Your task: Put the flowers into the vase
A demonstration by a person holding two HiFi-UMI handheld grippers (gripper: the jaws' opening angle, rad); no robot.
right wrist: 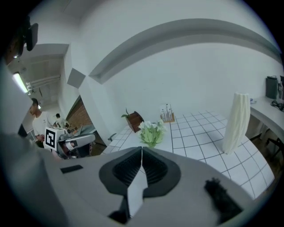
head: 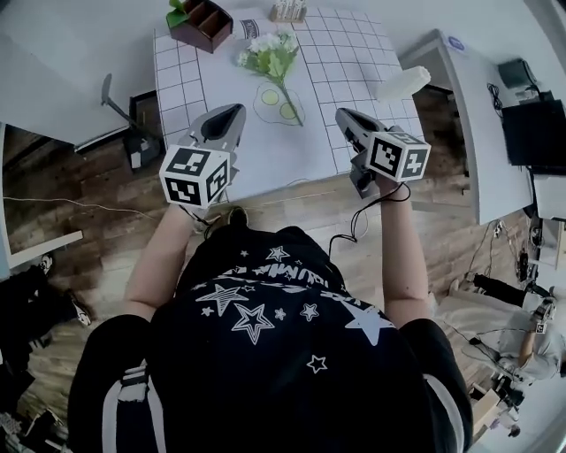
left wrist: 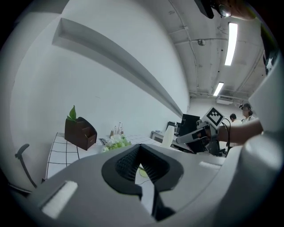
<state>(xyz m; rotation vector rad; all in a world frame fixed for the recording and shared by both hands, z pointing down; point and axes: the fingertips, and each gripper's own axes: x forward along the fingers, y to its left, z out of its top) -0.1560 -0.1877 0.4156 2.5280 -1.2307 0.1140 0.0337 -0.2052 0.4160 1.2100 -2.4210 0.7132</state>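
A bunch of white flowers with green leaves point(head: 274, 55) lies on the white grid-patterned table point(head: 354, 62), its stem pointing toward me. A tall white ribbed vase point(head: 403, 82) stands at the table's right side. My left gripper point(head: 235, 110) is shut and empty over the near table edge, left of the stem. My right gripper point(head: 341, 113) is shut and empty to the stem's right. From the left gripper view point(left wrist: 140, 146) the flowers point(left wrist: 116, 142) and vase point(left wrist: 167, 135) lie ahead. In the right gripper view point(right wrist: 141, 148) the flowers point(right wrist: 151, 132) sit ahead and the vase point(right wrist: 235, 122) stands at right.
A brown wooden box with a green plant point(head: 202, 22) and a small rack of bottles point(head: 288, 11) stand at the table's far edge. A yellow-green outlined mat point(head: 270, 104) lies under the stem. A side desk with a monitor point(head: 538, 133) is at right, a chair point(head: 110, 97) at left.
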